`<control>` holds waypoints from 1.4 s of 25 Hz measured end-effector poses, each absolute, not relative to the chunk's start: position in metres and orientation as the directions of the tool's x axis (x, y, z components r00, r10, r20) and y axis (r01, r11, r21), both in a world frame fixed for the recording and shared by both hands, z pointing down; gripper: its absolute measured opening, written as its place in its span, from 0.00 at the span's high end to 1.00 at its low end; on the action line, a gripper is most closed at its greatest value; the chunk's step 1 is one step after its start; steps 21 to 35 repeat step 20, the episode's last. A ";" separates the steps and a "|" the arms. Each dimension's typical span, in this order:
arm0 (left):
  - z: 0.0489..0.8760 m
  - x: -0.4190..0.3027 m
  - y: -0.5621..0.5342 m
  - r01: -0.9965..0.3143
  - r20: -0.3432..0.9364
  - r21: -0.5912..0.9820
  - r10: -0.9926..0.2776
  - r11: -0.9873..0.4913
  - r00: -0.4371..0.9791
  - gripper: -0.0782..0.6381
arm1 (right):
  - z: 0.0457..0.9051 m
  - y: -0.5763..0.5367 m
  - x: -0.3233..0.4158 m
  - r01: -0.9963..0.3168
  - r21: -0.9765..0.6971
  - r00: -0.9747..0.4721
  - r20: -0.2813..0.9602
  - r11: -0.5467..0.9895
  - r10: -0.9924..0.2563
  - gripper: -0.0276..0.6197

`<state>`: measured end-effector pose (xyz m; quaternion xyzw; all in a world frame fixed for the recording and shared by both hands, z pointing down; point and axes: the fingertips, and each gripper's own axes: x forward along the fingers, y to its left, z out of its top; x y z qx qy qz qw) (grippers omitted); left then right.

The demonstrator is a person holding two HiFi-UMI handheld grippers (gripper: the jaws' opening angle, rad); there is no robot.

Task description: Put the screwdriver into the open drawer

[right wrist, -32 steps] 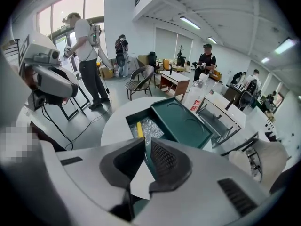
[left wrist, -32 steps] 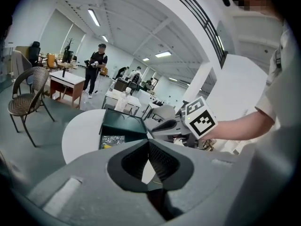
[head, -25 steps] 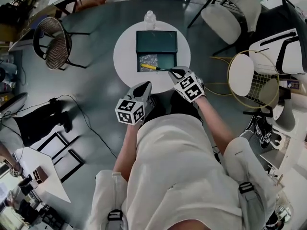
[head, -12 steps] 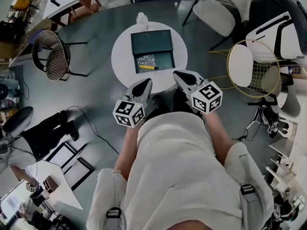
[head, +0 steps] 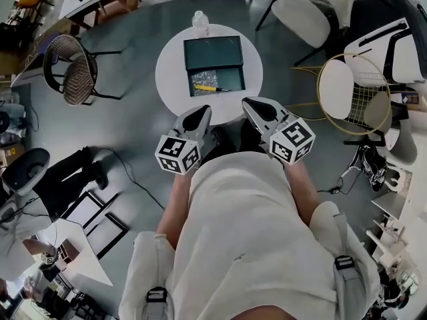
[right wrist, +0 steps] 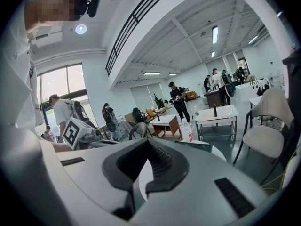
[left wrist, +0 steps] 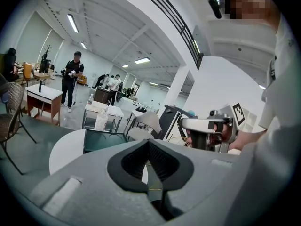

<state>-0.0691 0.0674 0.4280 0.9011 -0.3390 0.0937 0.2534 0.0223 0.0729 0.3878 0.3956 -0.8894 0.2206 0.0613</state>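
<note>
The yellow-handled screwdriver (head: 209,87) lies in the open drawer (head: 230,82) of a dark green box (head: 213,52) on the round white table (head: 173,72). Both grippers hover near me, short of the table's near edge. My left gripper (head: 199,114) is shut and empty; in its own view the jaws (left wrist: 149,143) meet with nothing between them. My right gripper (head: 256,105) is also shut and empty, its jaws (right wrist: 149,145) closed, pointing over the table. Each gripper view shows the other gripper: the right gripper (left wrist: 207,126) and the left gripper's marker cube (right wrist: 73,131).
A clear plastic bottle (head: 199,21) stands at the table's far edge. A wire chair (head: 73,62) stands to the left, white chairs (head: 307,19) and a yellow-framed stool (head: 347,102) to the right. Several people stand among desks further off (left wrist: 70,79).
My right gripper has let go of the screwdriver, drawn back from the drawer toward me, risen and shut. The screwdriver stays in the drawer. My left gripper rose slightly.
</note>
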 end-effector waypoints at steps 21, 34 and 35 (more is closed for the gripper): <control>0.434 -0.058 0.060 -0.652 0.352 0.395 -0.549 -0.647 0.758 0.87 | 0.390 0.069 0.024 -0.727 -0.347 -0.684 0.296 0.593 -0.666 0.95; 0.434 -0.058 0.060 -0.652 0.352 0.395 -0.549 -0.647 0.758 0.87 | 0.390 0.069 0.024 -0.727 -0.347 -0.684 0.296 0.593 -0.666 0.95; 0.434 -0.058 0.060 -0.652 0.352 0.395 -0.549 -0.647 0.758 0.87 | 0.390 0.069 0.024 -0.727 -0.347 -0.684 0.296 0.593 -0.666 0.95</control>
